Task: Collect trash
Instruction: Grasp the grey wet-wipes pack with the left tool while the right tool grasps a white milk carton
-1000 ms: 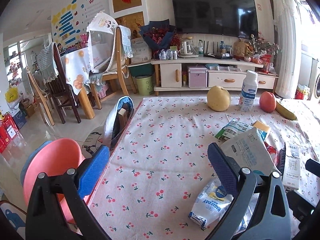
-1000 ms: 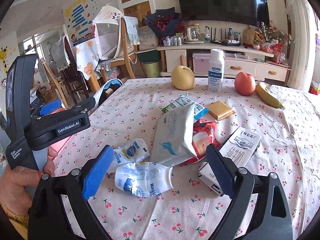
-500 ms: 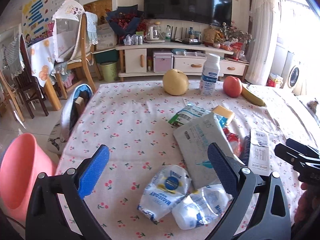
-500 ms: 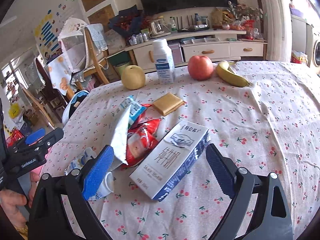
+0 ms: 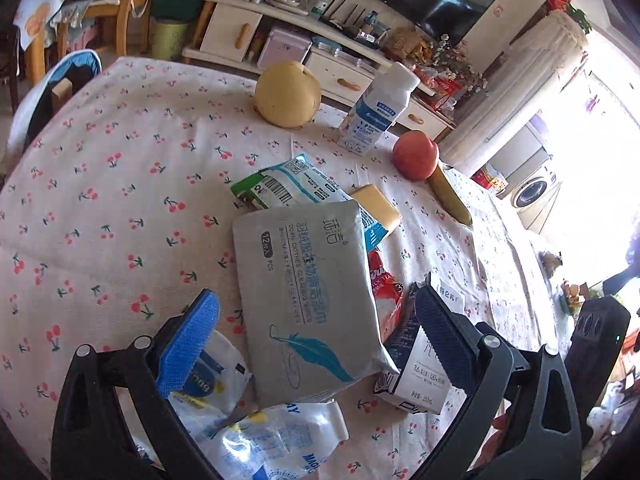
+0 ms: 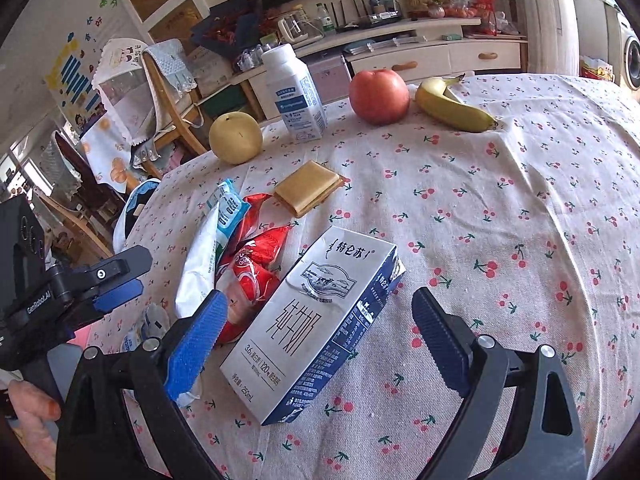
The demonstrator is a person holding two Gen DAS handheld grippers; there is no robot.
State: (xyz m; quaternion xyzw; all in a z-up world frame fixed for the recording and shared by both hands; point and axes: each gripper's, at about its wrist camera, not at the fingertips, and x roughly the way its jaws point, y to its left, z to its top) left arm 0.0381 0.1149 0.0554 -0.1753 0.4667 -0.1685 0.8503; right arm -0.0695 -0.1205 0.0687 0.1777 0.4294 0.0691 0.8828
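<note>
A pile of trash lies on the cherry-print tablecloth (image 5: 120, 208). My left gripper (image 5: 316, 340) is open, its jaws either side of a grey wet-wipes pack (image 5: 308, 300), above crumpled clear-and-blue pouches (image 5: 276, 440). My right gripper (image 6: 316, 340) is open, its jaws either side of a lying blue-and-white milk carton (image 6: 316, 324), also in the left wrist view (image 5: 416, 368). A red snack wrapper (image 6: 248, 276) and a green-blue wrapper (image 5: 288, 188) lie in the pile. The left gripper shows at the left of the right wrist view (image 6: 116, 280).
A yellow pear (image 5: 288, 94), a white milk bottle (image 5: 376, 110), a red apple (image 5: 414, 156), a banana (image 6: 452, 106) and a tan square packet (image 6: 310, 188) sit further back. Chairs (image 6: 168, 108) and a TV cabinet (image 5: 304, 40) stand beyond the table's far edge.
Both grippers have moved forward and lower over the pile. The left one swung right from the pink bin to the wipes pack. The right one closed in on the milk carton.
</note>
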